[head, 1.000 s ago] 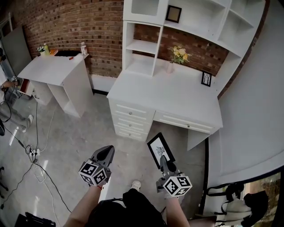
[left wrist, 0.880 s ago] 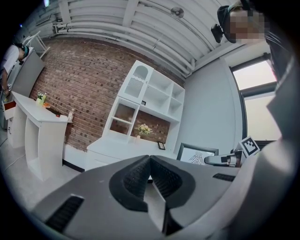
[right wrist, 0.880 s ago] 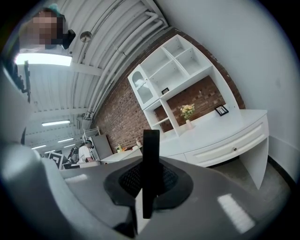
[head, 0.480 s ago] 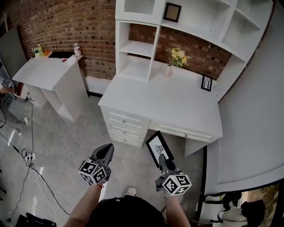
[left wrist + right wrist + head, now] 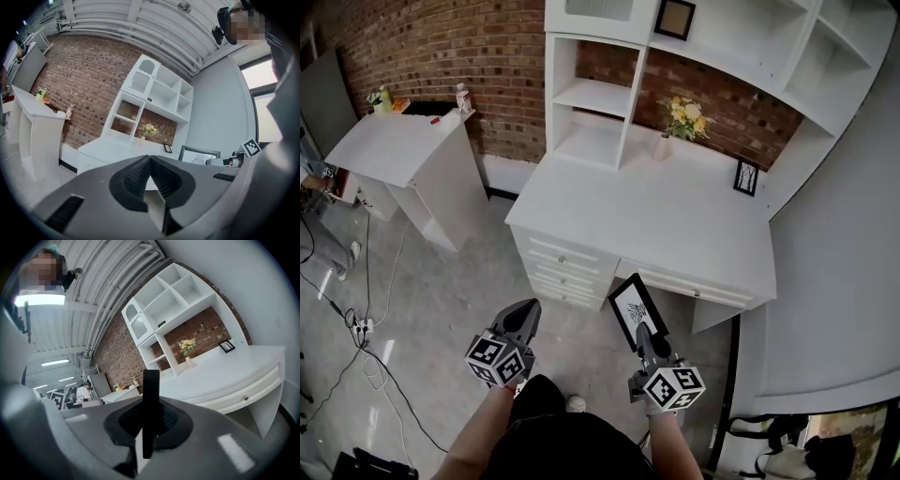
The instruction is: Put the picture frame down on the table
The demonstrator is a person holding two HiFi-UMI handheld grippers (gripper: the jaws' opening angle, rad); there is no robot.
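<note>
Well, flowers point(image 5: 686, 114) in vase point(image 5: 662, 147) on table point(image 5: 656, 217)

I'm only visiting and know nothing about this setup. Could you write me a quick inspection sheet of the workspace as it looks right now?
Surface: white desk, top mostly bare, ahead of the person.
Job's things: picture frame, not on the desk yet, held in the air in front of the drawers.
Clutter: flower vase and small framed picture at the desk's back; another frame on an upper shelf.
Grippers: right gripper shut on the picture frame's edge; left gripper shut, empty.
Cables: cables and a power strip on the floor at left.
Surroundings: brick wall, white shelving, white side counter with bottles.
</note>
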